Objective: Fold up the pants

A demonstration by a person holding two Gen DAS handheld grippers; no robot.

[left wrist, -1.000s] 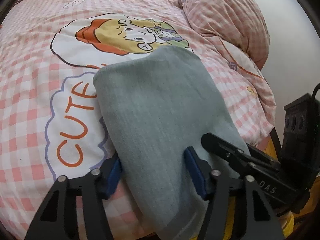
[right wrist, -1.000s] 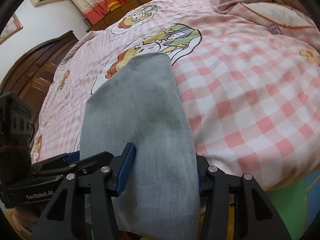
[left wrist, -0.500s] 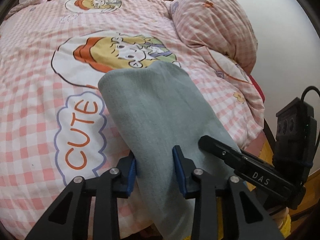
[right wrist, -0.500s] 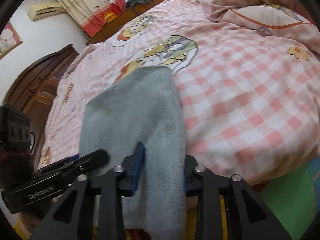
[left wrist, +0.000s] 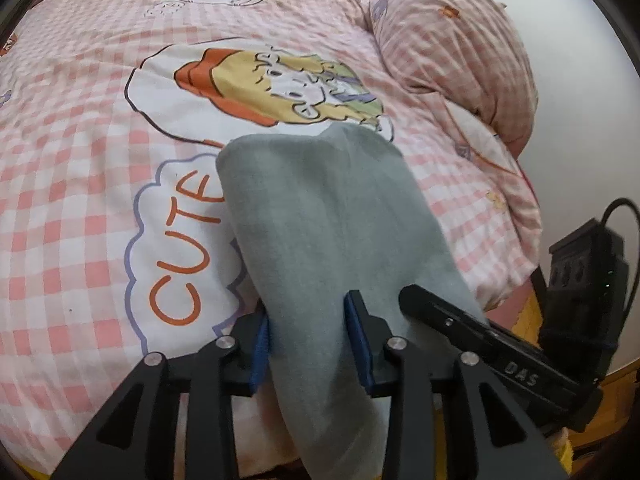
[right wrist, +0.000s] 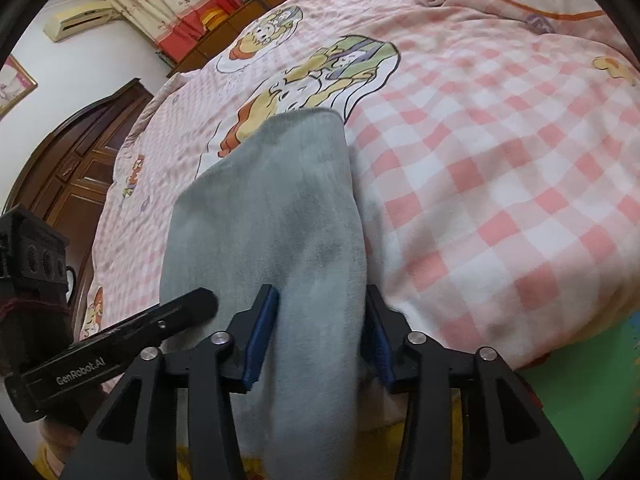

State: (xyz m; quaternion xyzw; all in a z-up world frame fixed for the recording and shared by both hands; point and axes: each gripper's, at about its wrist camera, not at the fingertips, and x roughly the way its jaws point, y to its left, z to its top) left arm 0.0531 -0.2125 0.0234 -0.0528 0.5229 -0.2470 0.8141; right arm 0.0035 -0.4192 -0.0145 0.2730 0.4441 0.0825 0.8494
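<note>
Nearest me, my left tongs point(left wrist: 308, 346) and right tongs point(right wrist: 318, 332) each pinch the near end of the pants point(left wrist: 320, 220), one grip at either side edge, side by side, I judge so the strip lifts evenly for the next fold. The pants are grey-blue, soft, already doubled into a long narrow band, near end hanging off the bed point(left wrist: 80, 160) edge, far rounded end resting on the pink checked cover by the cartoon print point(left wrist: 272, 84). Pillow point(left wrist: 460, 52) beyond.
</note>
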